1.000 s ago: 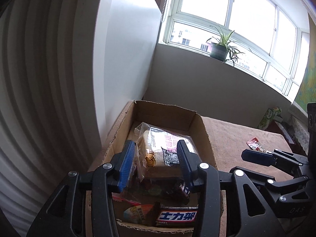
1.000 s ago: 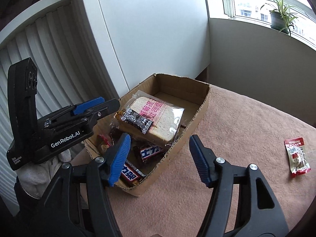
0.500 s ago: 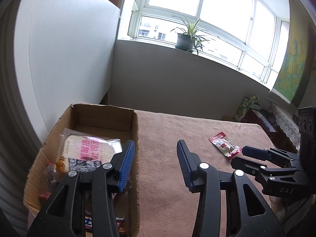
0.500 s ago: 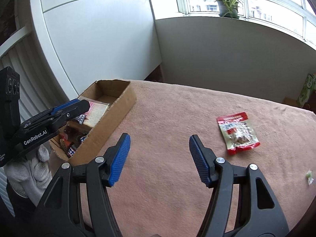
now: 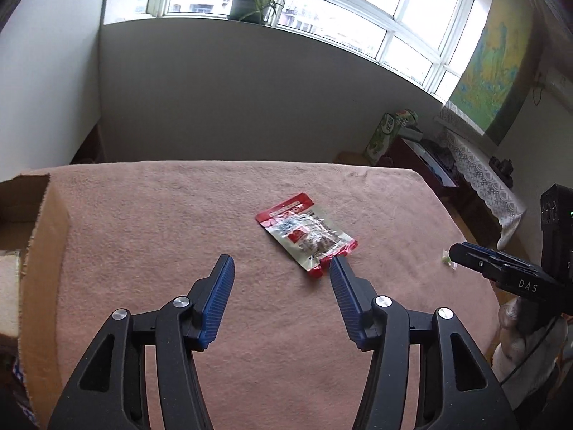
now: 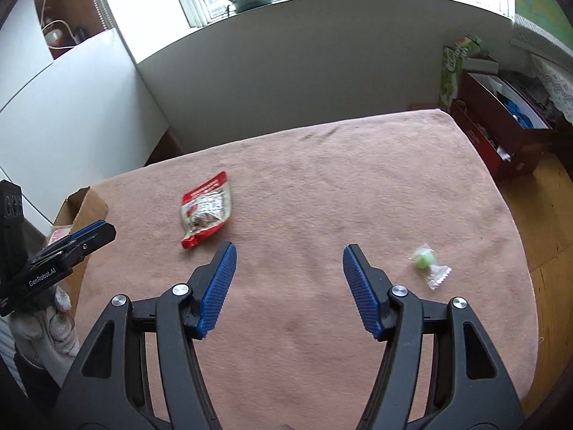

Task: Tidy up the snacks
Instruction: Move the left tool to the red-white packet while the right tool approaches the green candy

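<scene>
Left claw (image 5: 281, 267): jaws apart, just been opening, nothing between them, above the pink-covered table (image 5: 179, 215). Right claw (image 6: 289, 256): jaws apart, empty. Red snack packet (image 5: 306, 236): flat on the table, just beyond the left claw's right fingertip. Green wrapped candy (image 6: 424, 259): whole only in the right wrist view, right of that claw. Cardboard box (image 5: 32, 236): table's left edge. Potted plant (image 5: 250, 3): windowsill, farthest.

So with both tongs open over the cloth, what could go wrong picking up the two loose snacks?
The green candy is small with a thin wrapper twist, so the right tongs may pinch cloth or flick it off the table's near edge. The red packet lies flat; the left tongs, jaws just widened and empty, could slide over it.
</scene>
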Tool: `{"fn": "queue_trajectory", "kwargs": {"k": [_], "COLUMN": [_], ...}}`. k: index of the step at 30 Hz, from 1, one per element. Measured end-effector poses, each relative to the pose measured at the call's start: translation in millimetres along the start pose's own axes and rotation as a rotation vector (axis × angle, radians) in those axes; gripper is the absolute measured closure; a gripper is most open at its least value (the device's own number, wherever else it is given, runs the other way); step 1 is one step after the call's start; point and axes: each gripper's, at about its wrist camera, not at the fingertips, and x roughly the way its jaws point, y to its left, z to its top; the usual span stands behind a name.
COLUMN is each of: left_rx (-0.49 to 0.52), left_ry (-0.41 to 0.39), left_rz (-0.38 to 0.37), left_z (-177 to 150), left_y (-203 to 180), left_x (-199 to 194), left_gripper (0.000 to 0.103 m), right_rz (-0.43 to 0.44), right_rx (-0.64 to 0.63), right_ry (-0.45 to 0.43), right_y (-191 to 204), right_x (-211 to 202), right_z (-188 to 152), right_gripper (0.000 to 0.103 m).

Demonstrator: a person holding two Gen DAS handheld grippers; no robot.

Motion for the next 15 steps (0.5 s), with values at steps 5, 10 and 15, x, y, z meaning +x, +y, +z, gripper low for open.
{"fn": "queue_trajectory", "kwargs": {"k": [5,10,15], "left_rx": [-0.034,-0.137,-0.165], "left_ry": [0.091,0.152,0.165], "left_rz": [0.013,0.014,0.020], "left_z": [9,8,8], "left_y": [-7,9,14], "left_x": [42,70,76], "left_gripper": [0.041,0.041,0.041], "right_rz": [-0.073,-0.059,-0.047], "right_rx": [0.097,0.189,0.214], "right_ry": [0.019,0.037,0.074], "right_y": [-61,-99,-112], "right_x": [-2,2,19], "right_z": [-2,-1,-1], "right_gripper": [0.038,0.038,0.038]}}
